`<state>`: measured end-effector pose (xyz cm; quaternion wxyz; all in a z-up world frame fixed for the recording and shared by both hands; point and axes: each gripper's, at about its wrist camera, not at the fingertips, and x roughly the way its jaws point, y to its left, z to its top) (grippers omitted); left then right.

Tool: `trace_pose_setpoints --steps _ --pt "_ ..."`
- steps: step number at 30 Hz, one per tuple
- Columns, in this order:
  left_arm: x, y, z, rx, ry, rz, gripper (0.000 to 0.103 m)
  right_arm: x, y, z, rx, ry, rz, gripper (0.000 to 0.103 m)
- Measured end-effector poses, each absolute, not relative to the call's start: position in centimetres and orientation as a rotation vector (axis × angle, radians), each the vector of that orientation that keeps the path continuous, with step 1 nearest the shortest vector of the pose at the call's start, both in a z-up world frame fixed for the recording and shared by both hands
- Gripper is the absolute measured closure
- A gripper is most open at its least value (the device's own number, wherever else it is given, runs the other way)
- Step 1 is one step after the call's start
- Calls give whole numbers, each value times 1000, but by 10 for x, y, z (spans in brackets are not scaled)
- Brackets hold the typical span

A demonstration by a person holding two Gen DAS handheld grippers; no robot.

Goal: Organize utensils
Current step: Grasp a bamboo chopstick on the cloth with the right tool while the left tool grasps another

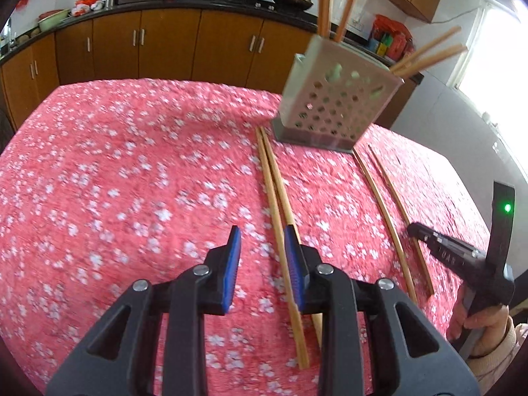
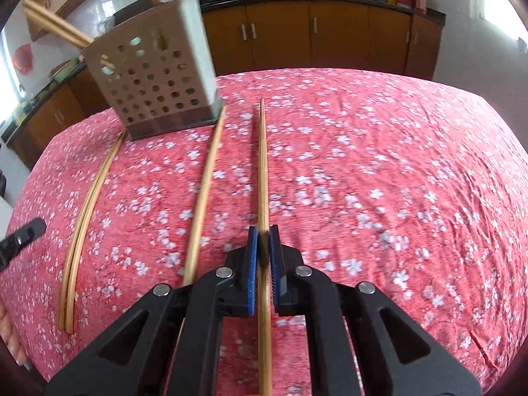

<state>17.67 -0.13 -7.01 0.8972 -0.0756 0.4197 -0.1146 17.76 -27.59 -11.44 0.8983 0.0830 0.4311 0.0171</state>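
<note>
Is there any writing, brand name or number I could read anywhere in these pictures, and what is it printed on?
Raised letters on the side of the right gripper, seen from the left wrist view: too blurred to read with confidence.
Packets on the far counter: colourful print, too small and blurred to read.
Perforated holder, chopsticks and tablecloth: no text.

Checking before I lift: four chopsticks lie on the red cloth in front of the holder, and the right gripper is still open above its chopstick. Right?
Not quite. The right gripper is shut on a chopstick, its blue pads pressed against both sides, as the right wrist view shows. The rest holds: four chopsticks lie on the cloth in front of the holder.
</note>
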Motion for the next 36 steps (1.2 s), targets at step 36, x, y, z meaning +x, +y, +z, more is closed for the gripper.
trace_pose_setpoints --steps 36 --pt "217 49 -98 -28 883 -12 93 189 -295 -116 145 858 -31 94"
